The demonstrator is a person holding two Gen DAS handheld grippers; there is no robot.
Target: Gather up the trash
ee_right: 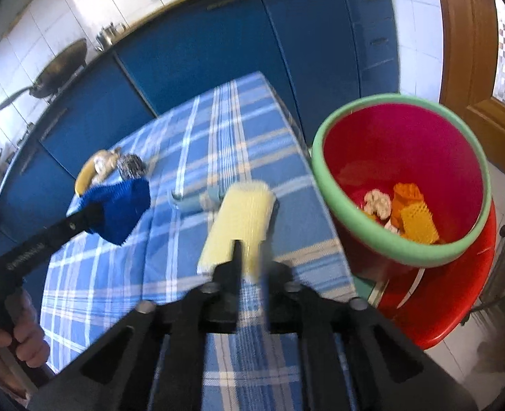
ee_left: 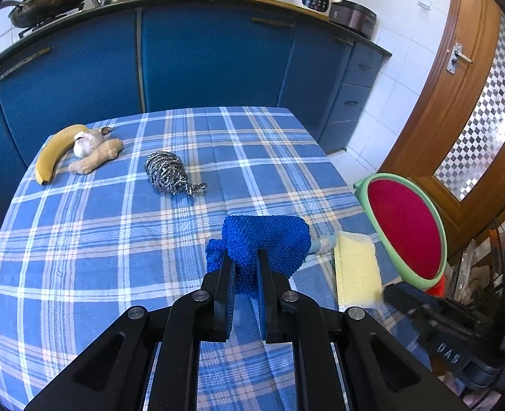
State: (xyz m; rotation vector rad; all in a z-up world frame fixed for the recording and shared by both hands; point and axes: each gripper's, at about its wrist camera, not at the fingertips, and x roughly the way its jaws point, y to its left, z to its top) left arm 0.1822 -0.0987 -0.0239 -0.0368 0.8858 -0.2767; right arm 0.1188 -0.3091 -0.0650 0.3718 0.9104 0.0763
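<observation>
Two views show a bench (ee_left: 115, 239) under a blue checked cloth, with blue cupboards (ee_left: 201, 54) beyond it. From the left wrist view, the left gripper (ee_left: 245, 263) has its fingers (ee_left: 230, 274) clamped on a blue knitted cloth (ee_left: 269, 239), which hangs from them above the near right part of the bench. Far left lie a banana (ee_left: 52, 157), a garlic bulb (ee_left: 84, 144) and a piece of ginger (ee_left: 96, 157), close together, with a steel scourer (ee_left: 168, 171) nearer the middle. A yellow sponge (ee_left: 357, 270) lies at the right edge, and a red bin with a green rim (ee_left: 406, 229) stands just beyond that edge. From the right wrist view, the right gripper (ee_right: 249, 257) sits over the near end of the yellow sponge (ee_right: 242, 215), one finger blurred; the sponge lies between the fingers, but whether they press on it I cannot tell. The bin (ee_right: 389, 250) stands to the right beside the bench and holds orange and pale scraps (ee_right: 410, 212). At the left, a hand (ee_right: 23, 342) holds the left gripper (ee_right: 95, 217), which carries the blue cloth (ee_right: 122, 205).
</observation>
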